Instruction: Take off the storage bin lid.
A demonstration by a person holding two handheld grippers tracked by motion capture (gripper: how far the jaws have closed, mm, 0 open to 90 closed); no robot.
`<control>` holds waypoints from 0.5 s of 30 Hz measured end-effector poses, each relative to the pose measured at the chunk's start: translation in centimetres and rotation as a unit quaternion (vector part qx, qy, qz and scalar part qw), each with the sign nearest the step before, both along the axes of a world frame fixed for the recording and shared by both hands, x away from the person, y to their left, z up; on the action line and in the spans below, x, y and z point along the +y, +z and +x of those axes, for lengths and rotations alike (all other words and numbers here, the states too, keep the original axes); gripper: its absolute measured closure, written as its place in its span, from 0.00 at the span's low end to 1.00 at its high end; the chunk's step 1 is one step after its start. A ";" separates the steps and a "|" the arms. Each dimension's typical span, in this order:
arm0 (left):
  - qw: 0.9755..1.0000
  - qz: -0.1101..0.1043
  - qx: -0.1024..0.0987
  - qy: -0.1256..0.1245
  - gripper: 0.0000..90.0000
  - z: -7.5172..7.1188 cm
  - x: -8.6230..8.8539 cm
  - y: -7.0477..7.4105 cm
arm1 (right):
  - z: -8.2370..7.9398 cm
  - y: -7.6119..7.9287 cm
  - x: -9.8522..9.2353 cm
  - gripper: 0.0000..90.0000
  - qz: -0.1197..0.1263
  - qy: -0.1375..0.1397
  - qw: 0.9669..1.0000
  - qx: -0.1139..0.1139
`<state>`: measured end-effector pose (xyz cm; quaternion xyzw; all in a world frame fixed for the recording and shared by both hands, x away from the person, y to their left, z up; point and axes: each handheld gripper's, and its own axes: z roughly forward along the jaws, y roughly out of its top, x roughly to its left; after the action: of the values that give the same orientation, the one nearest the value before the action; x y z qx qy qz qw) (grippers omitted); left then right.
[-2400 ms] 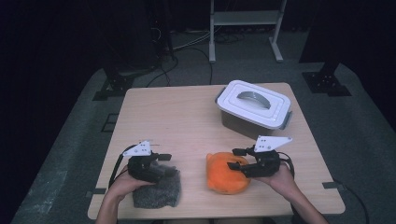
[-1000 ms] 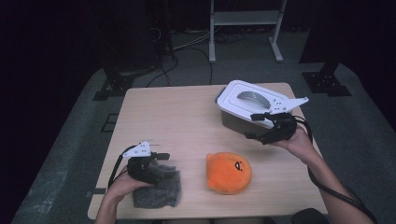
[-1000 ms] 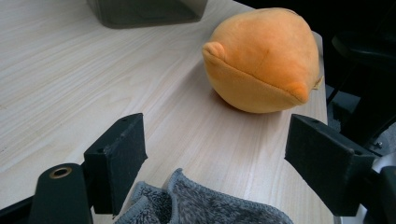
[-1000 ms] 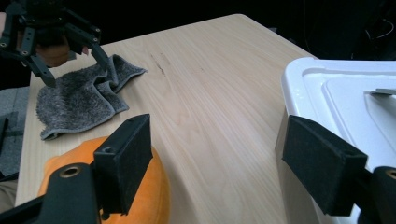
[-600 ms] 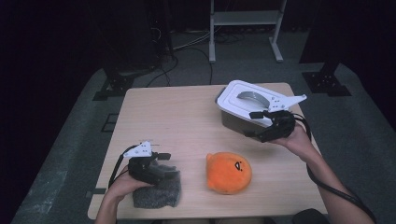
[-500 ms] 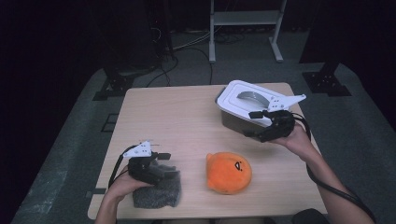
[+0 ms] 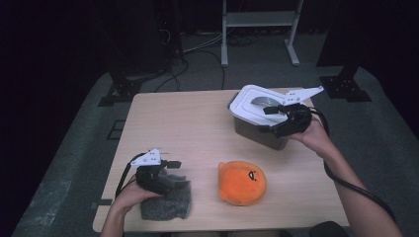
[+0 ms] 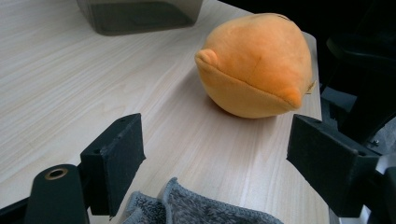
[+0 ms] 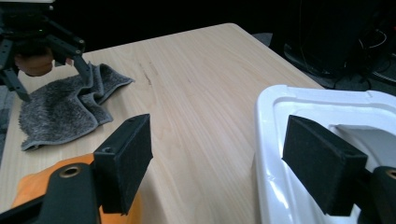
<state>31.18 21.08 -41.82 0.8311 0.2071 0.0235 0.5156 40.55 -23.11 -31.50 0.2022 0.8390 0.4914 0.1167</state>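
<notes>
A grey towel (image 7: 165,205) lies crumpled at the table's near left. My left gripper (image 7: 170,165) rests on its far edge, jaws open and pointing right at the orange plush toy (image 7: 242,181). In the left gripper view the left gripper (image 8: 219,154) stands open, with the towel (image 8: 201,210) low between the jaws and the plush toy (image 8: 257,65) ahead. My right gripper (image 7: 269,109) hovers open over the near side of the white lid (image 7: 252,98) of a dark container (image 7: 259,133). In the right gripper view the right gripper (image 9: 229,158) has the lid (image 9: 327,112) under its right jaw.
The wooden table (image 7: 188,123) has bare room across its left and middle. Black stands and cables sit on the floor behind it, with a white shelf frame (image 7: 257,19) at the back. A cable trails from each gripper.
My right gripper has left the orange plush toy and moved back and right to the container lid, then edged up a little. The plush toy lies free. My left gripper has stayed on the towel.
</notes>
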 end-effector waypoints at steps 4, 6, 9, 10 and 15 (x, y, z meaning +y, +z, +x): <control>1.000 0.001 0.000 0.000 0.19 0.0 0.0 0.0 | 0.8 0.4 0.0 0.25 -0.007 -0.003 1.000 -0.001; 1.000 0.001 0.000 0.001 0.19 0.0 0.1 0.0 | 1.1 0.6 0.0 0.25 -0.009 -0.006 1.000 -0.002; 1.000 0.000 -0.001 0.001 0.19 0.0 0.1 0.0 | 1.7 0.8 0.0 0.25 -0.010 -0.007 1.000 -0.003; 1.000 0.000 -0.001 0.000 0.19 0.0 0.1 0.0 | 1.8 0.8 0.0 0.25 -0.010 -0.008 1.000 -0.003; 1.000 0.001 -0.002 -0.002 0.19 -0.1 0.1 0.1 | 2.6 0.8 -0.2 0.25 -0.016 -0.010 1.000 -0.002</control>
<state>31.06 21.14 -41.71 0.8322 0.2048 0.0242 0.5147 43.17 -23.32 -30.65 0.2079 0.8445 0.4771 0.1265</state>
